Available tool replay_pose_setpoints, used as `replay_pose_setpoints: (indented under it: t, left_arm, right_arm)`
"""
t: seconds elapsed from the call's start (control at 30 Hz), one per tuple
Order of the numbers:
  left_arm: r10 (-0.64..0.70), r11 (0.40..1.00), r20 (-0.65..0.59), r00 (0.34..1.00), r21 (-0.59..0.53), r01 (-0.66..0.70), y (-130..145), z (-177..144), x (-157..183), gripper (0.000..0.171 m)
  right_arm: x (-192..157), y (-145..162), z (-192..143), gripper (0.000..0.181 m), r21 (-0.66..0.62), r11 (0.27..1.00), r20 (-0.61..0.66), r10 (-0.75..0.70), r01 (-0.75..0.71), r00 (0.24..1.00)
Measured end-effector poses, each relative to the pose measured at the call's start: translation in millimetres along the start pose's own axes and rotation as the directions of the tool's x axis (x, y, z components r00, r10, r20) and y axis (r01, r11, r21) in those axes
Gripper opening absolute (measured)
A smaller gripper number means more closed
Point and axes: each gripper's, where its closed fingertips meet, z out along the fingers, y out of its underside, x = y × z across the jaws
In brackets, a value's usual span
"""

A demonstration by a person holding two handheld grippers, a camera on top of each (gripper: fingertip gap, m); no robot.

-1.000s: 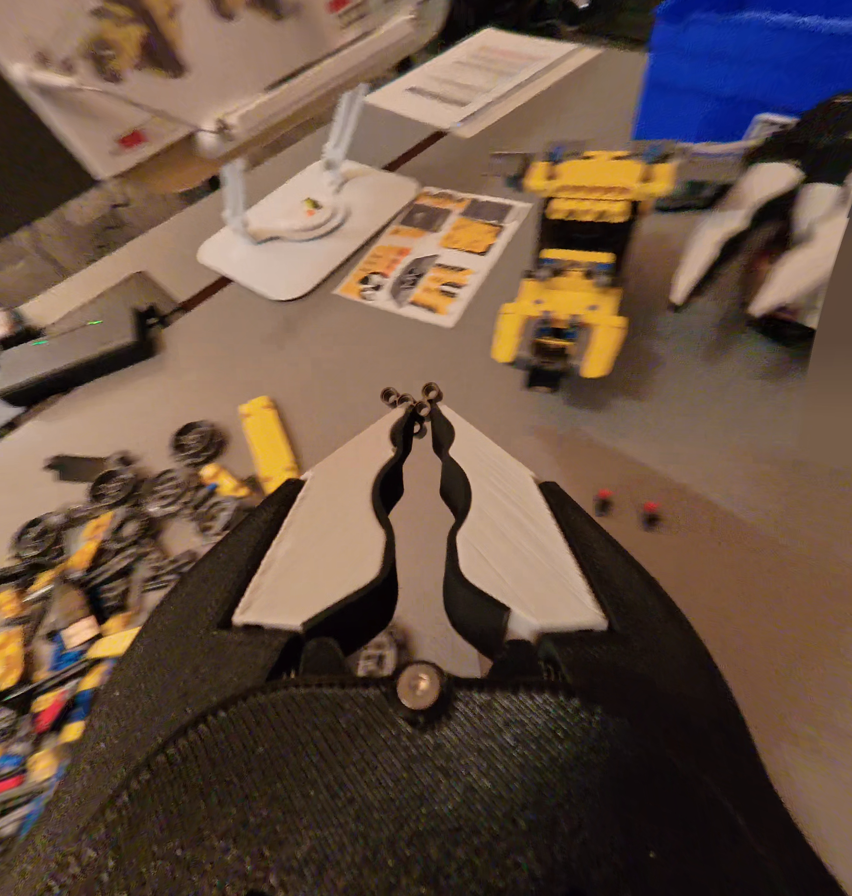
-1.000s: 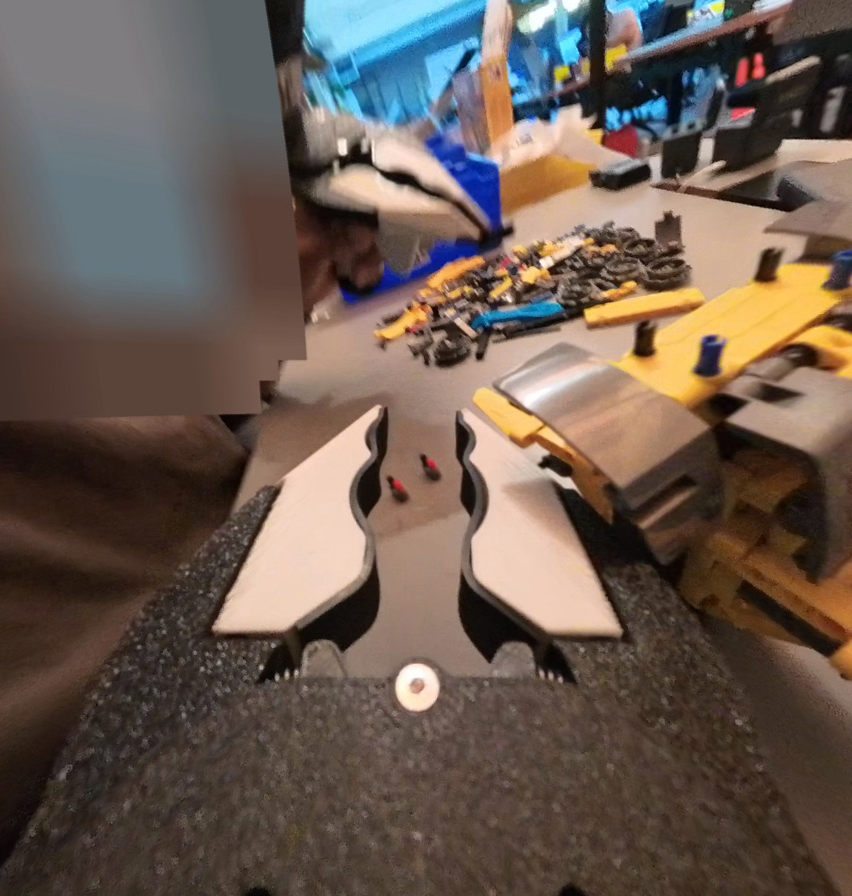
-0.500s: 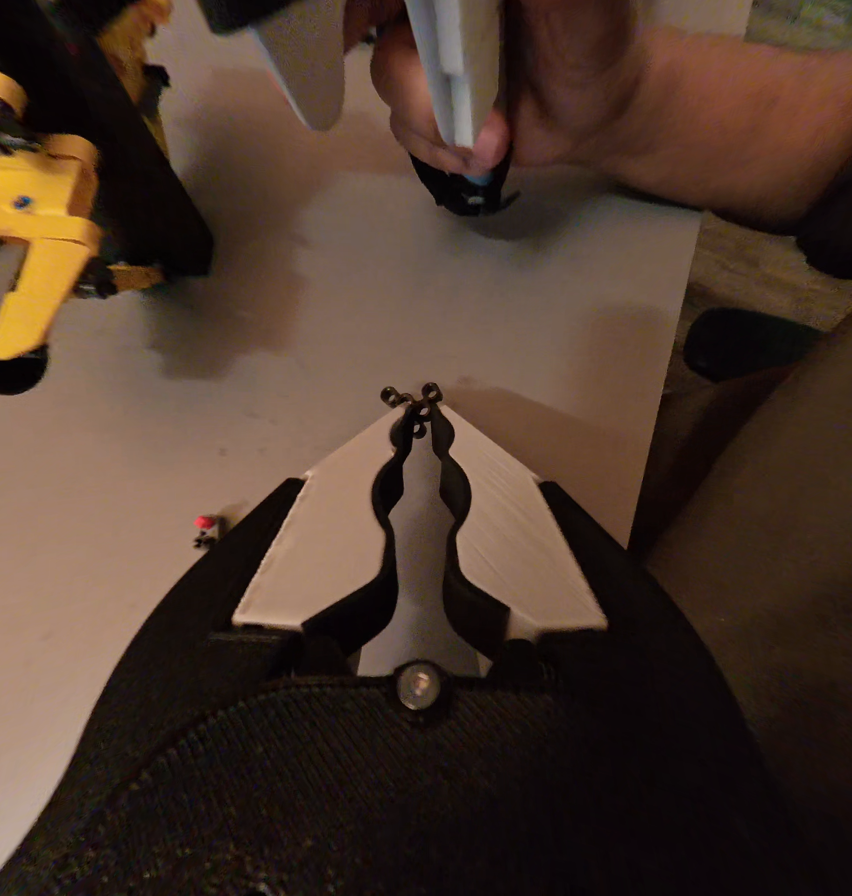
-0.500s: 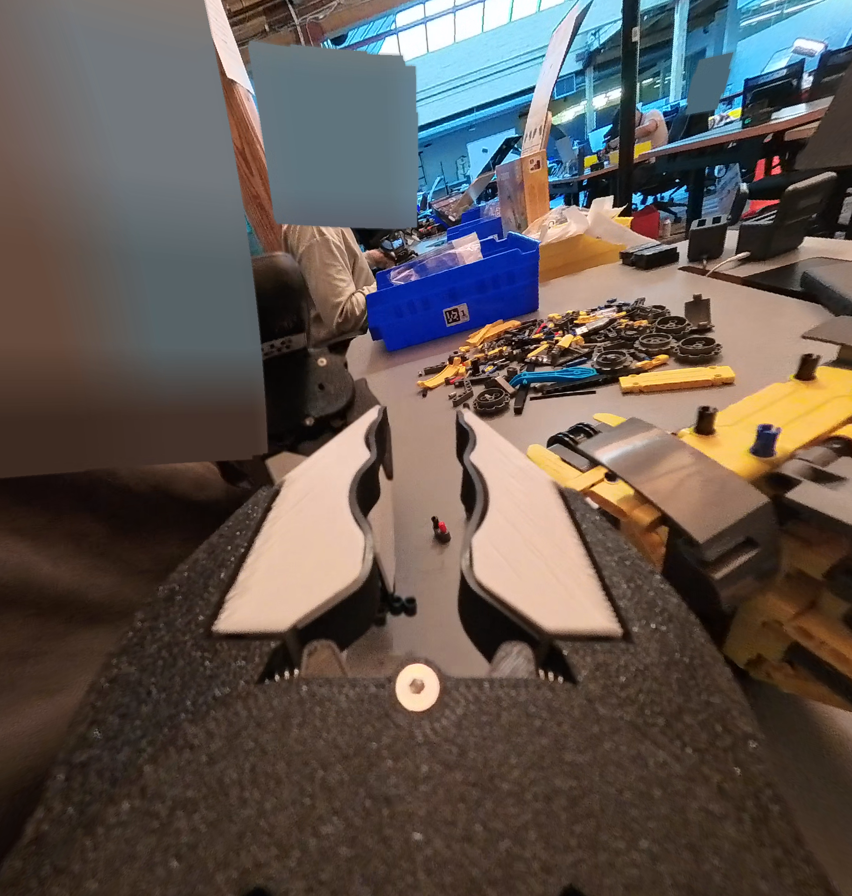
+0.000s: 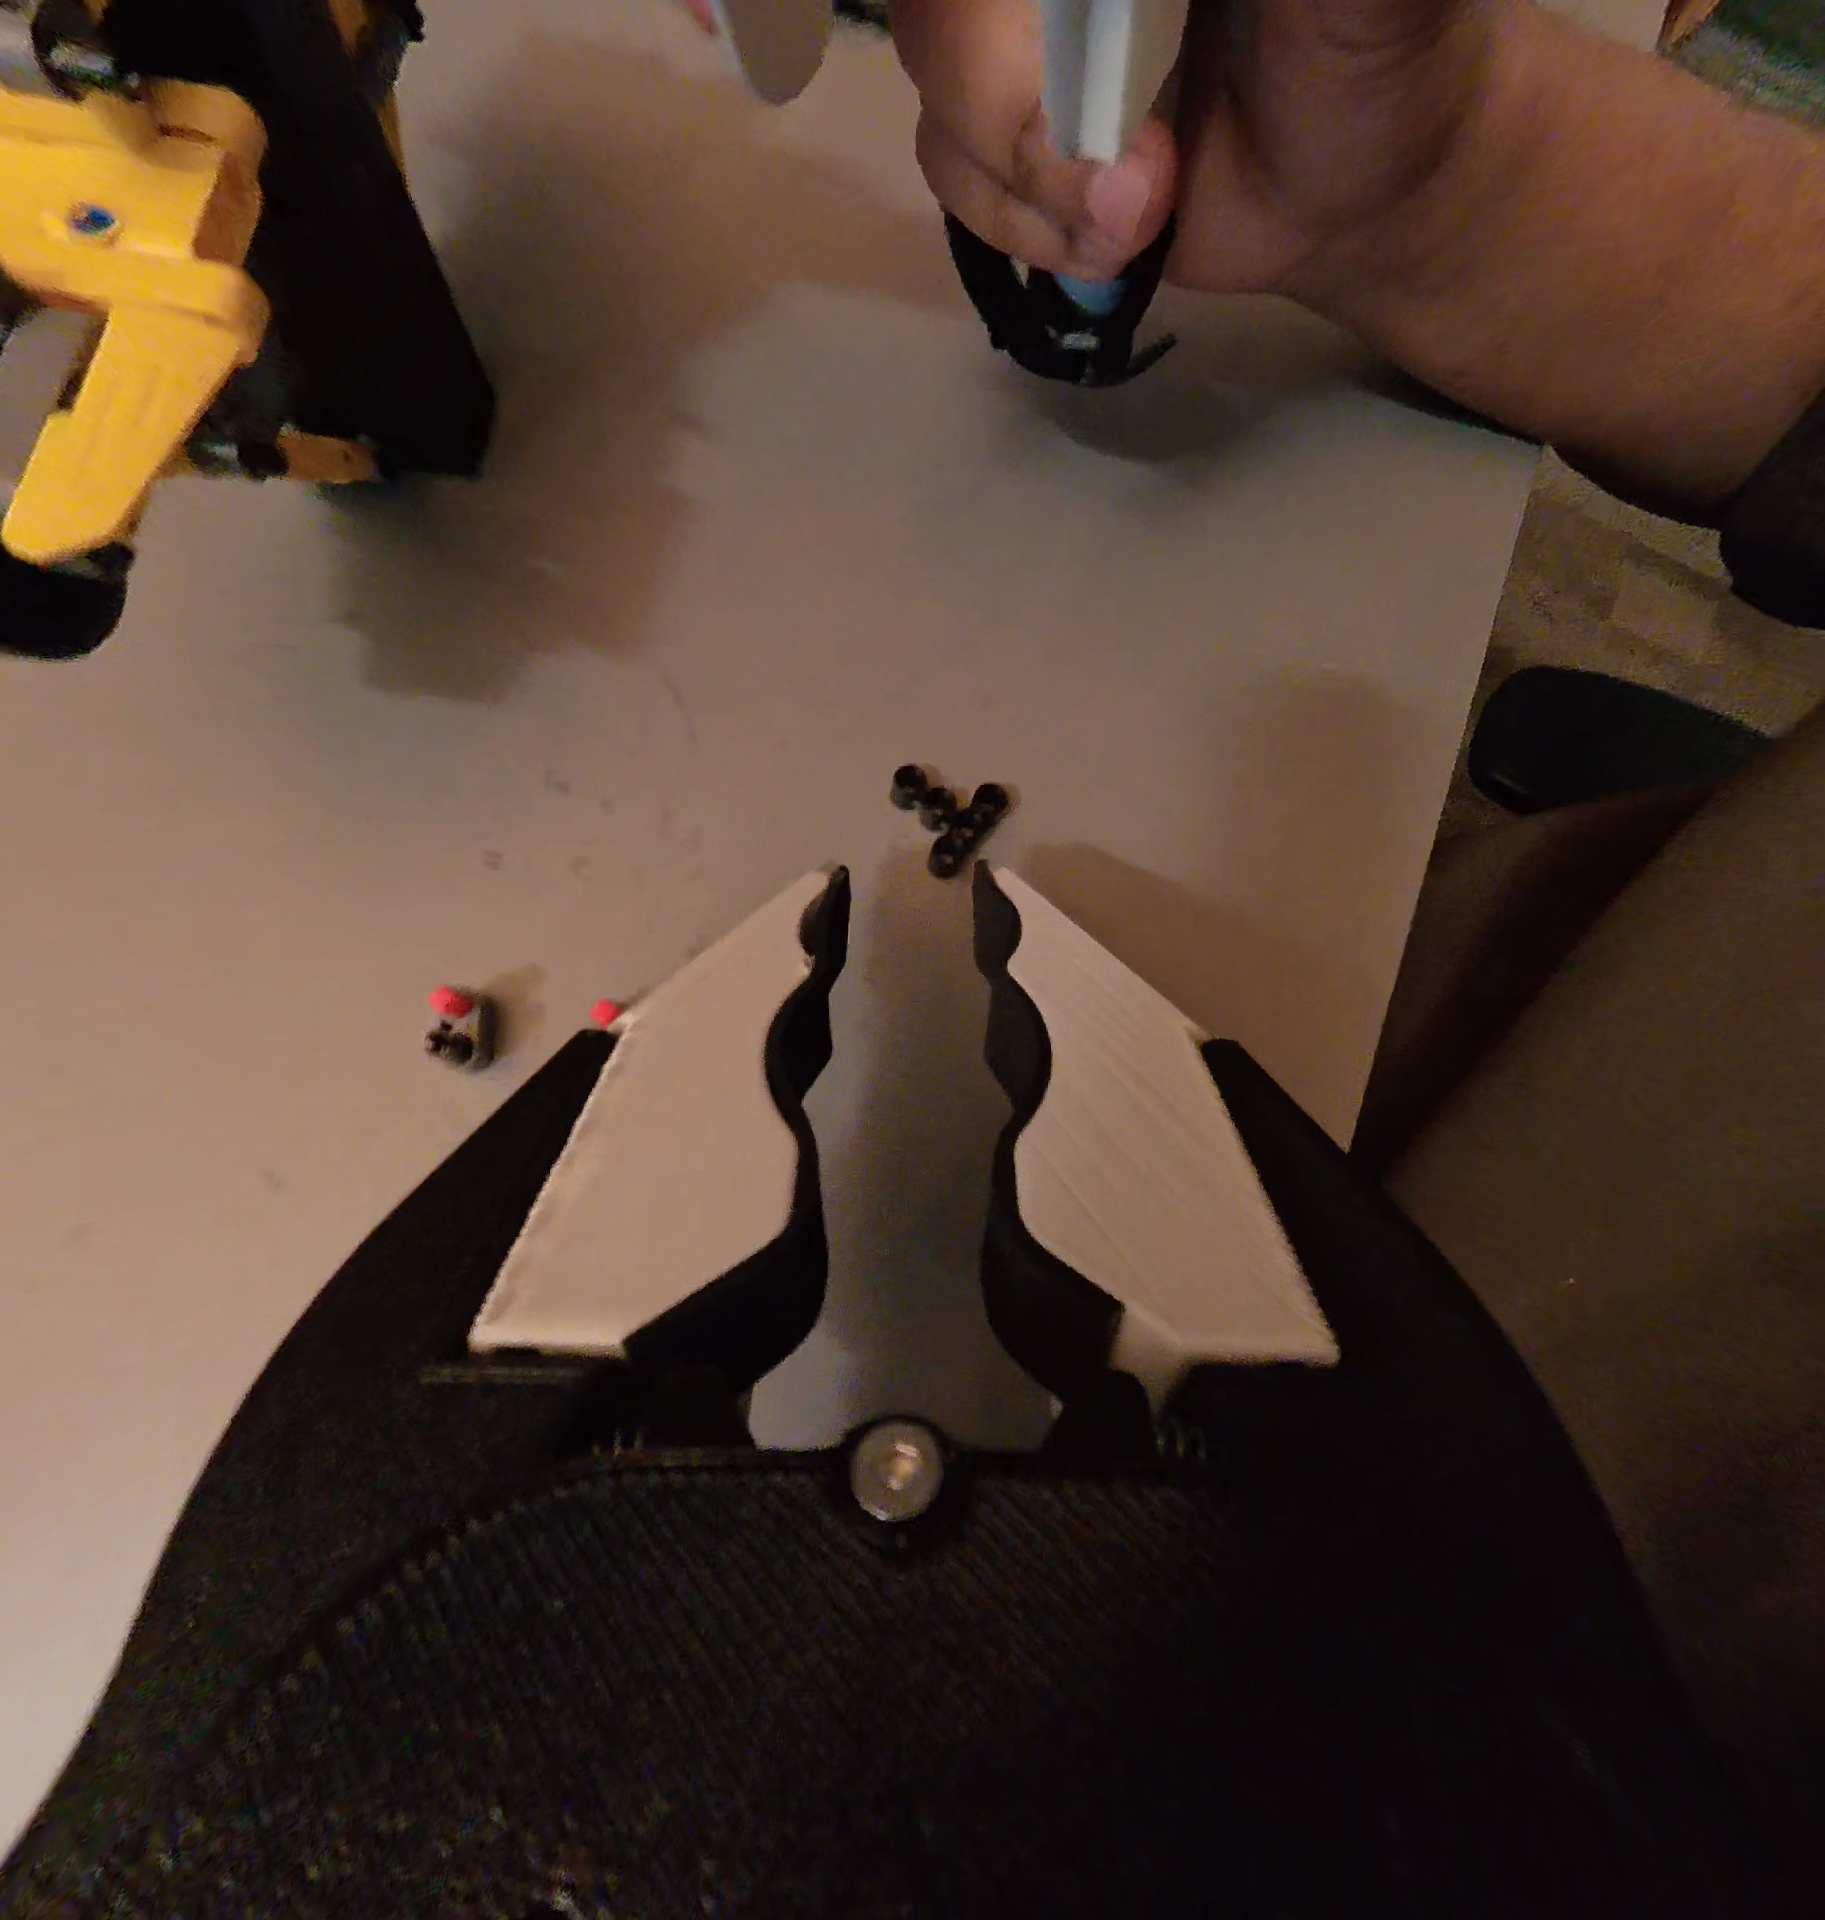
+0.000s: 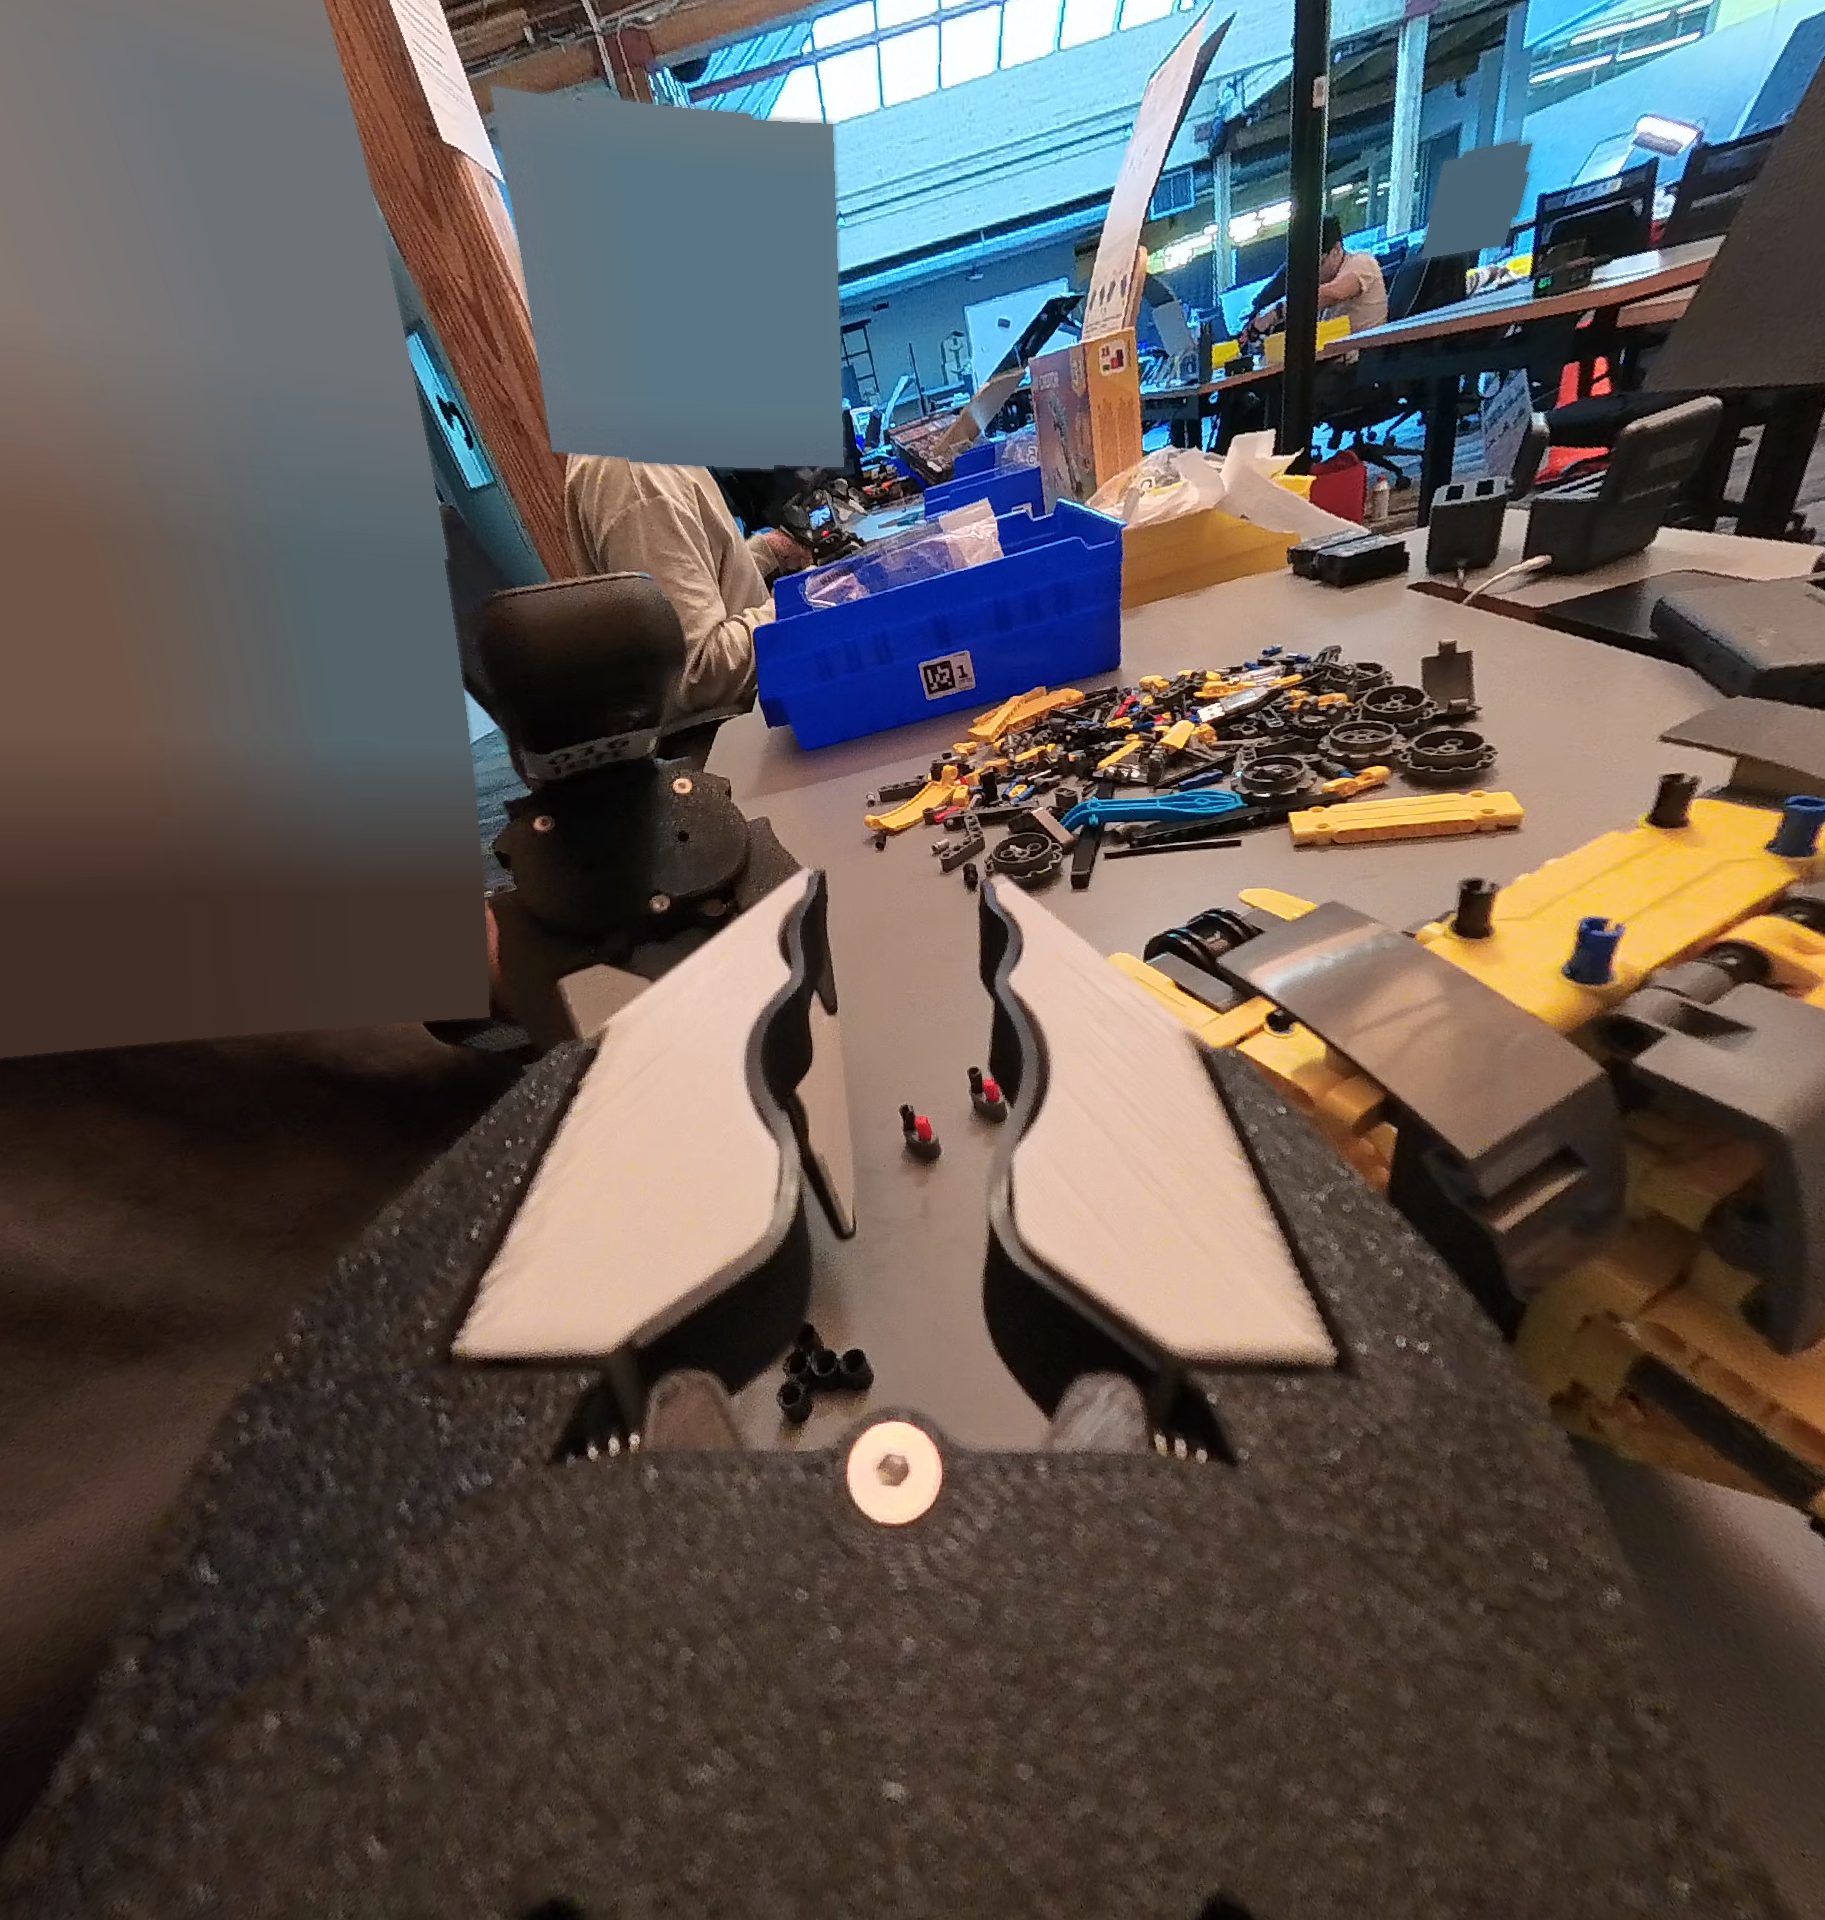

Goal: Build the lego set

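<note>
My left gripper [image 5: 908, 878] is open and empty, low over the grey table [image 5: 679, 623]. A small black angled beam with holes [image 5: 949, 816] lies on the table just past its fingertips, touching neither. Two short red-tipped pins [image 5: 459, 1029] lie to its left, one partly hidden by the left finger. My right gripper [image 6: 897, 894] is open and empty. The two red-tipped pins [image 6: 920, 1130] show between its fingers, and the black beam [image 6: 823, 1377] lies near its base. A yellow and grey brick vehicle [image 6: 1510, 1039] stands close on its right.
The brick vehicle [image 5: 108, 312] fills the upper left of the left wrist view, and a hand [image 5: 1407, 208] holding the right gripper is at the top. The table edge [image 5: 1448, 831] runs close on the right. A pile of loose parts [image 6: 1199, 748] and a blue bin [image 6: 939, 634] lie farther off. Some 12 centimetres of space lies between my two pairs of fingers.
My left gripper swung from the parts pile to the table's near edge, then opened and let go of the black beam, which now lies on the table. My right gripper barely moved.
</note>
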Motion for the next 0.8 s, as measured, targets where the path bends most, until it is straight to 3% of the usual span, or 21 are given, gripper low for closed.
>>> replay_pose_setpoints:
  t: [0.27,0.47,0.57,0.8]
  left_arm:
    - [0.004,1.000,-0.054,0.999,0.012,-0.003,-3,12,11,0.019]
    - [0.053,0.997,0.000,0.999,-0.049,-0.053,4,23,8,0.003]
    - [0.064,0.997,0.054,0.997,-0.052,-0.061,6,19,-2,0.003]
    - [0.029,0.998,0.054,0.998,-0.053,-0.026,13,11,-4,0.004]
  right_arm:
    - [4,5,2,0.029,-0.013,1.000,-0.009,0.009,-0.010,1.000]
    - [8,4,0,0.029,-0.009,1.000,-0.021,0.013,-0.013,1.000]
    - [9,4,0,0.030,-0.008,1.000,-0.022,0.012,-0.012,1.000]
    - [10,9,2,0.030,-0.023,1.000,-0.021,0.020,-0.021,1.000]
